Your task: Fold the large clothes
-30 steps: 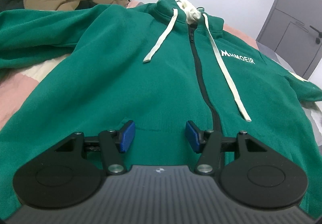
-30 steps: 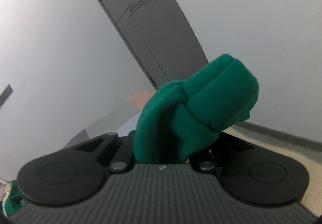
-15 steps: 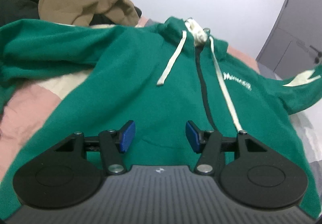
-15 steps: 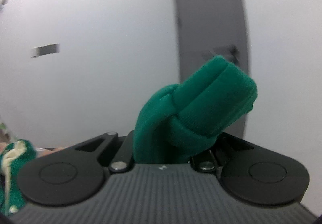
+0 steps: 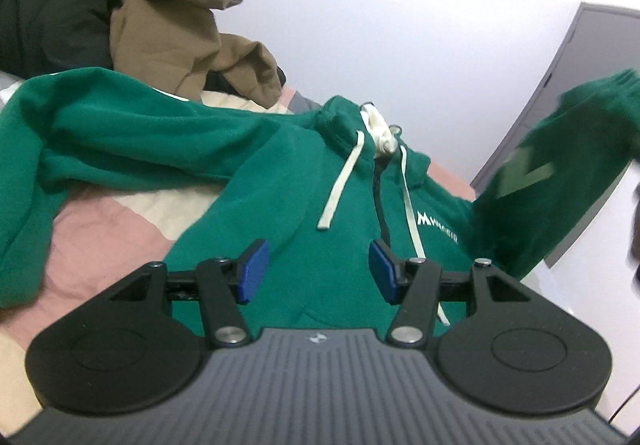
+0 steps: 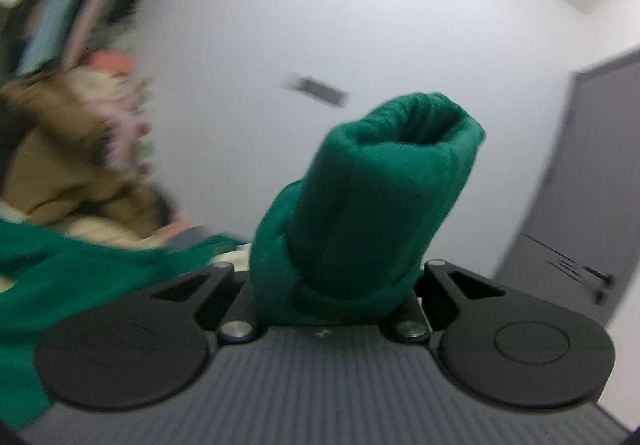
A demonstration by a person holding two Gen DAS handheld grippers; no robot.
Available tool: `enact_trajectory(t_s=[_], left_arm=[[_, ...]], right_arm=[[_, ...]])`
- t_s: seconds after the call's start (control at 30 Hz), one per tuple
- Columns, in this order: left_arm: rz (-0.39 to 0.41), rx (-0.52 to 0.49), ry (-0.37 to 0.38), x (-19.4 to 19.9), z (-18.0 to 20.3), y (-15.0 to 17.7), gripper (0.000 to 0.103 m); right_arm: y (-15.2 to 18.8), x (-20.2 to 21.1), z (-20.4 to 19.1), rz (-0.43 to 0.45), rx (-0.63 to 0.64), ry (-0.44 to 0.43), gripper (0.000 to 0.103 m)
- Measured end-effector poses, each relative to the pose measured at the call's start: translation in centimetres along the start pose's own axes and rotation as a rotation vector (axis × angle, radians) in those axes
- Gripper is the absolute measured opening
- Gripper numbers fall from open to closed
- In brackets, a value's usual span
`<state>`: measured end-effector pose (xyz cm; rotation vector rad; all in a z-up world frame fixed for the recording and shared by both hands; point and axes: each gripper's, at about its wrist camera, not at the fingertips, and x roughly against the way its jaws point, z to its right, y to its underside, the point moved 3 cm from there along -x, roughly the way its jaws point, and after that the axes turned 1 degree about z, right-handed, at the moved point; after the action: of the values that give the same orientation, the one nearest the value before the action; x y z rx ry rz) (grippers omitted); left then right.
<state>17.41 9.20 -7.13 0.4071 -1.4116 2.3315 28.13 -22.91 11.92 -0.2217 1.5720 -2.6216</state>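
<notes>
A green zip hoodie with white drawstrings lies front up on the bed. My left gripper hovers above its lower front, blue pads wide apart and nothing between them. The hoodie's left sleeve sprawls out to the left. Its other sleeve is lifted in the air at the right, blurred. In the right wrist view my right gripper is shut on that sleeve's cuff, which sticks up and hides the fingers.
A heap of brown and black clothes sits at the back left of the bed. The pink and cream quilt shows left of the hoodie. A grey door stands at the right in the white wall.
The right gripper has swung and rolled with the cuff, from facing the door to facing the clothes heap. The lifted sleeve now rises at the right of the left view. The left gripper drew back.
</notes>
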Motion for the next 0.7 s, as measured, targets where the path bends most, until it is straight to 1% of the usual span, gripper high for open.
enact_trajectory(t_s=[0.03, 0.17, 0.2, 0.3, 0.37, 0.43, 0.5, 0.57, 0.63, 0.7], left_arm=[[0.001, 0.012, 0.006, 0.3, -0.5, -0.1, 0.061], [0.016, 0.055, 0.029, 0.8, -2.0, -1.0, 0.061], [0.021, 0.063, 0.03, 0.9, -2.3, -1.2, 0.061], [0.032, 0.09, 0.041, 0.5, -3.3, -1.5, 0.061], [0.02, 0.117, 0.047, -0.1, -3.8, -1.4, 0.061], [0.003, 0.142, 0.058, -0.9, -4.2, -1.2, 0.061], [-0.011, 0.16, 0.071, -1.5, -4.2, -1.1, 0.061], [-0.015, 0.163, 0.096, -1.8, -4.0, -1.1, 0.061], [-0.009, 0.148, 0.106, -1.9, -3.5, -1.1, 0.062], [-0.004, 0.127, 0.109, -1.7, -3.1, -1.0, 0.062]], right_arm=[[0.5, 0.3, -2.6, -0.009, 0.017, -0.034, 0.014], [3.4, 0.5, -9.8, -0.069, 0.04, -0.155, 0.015], [4.3, 1.1, -11.9, -0.086, 0.042, -0.185, 0.015], [6.9, 1.0, -16.7, -0.157, 0.074, -0.27, 0.015], [8.8, 1.1, -19.5, -0.21, 0.092, -0.313, 0.015], [10.5, 1.2, -21.4, -0.267, 0.099, -0.343, 0.016], [11.3, 0.8, -21.8, -0.314, 0.073, -0.372, 0.031], [11.5, 0.8, -21.8, -0.354, 0.025, -0.423, 0.063], [11.6, 1.9, -20.9, -0.352, -0.023, -0.471, 0.077], [11.8, 3.3, -20.6, -0.36, -0.066, -0.525, 0.077]])
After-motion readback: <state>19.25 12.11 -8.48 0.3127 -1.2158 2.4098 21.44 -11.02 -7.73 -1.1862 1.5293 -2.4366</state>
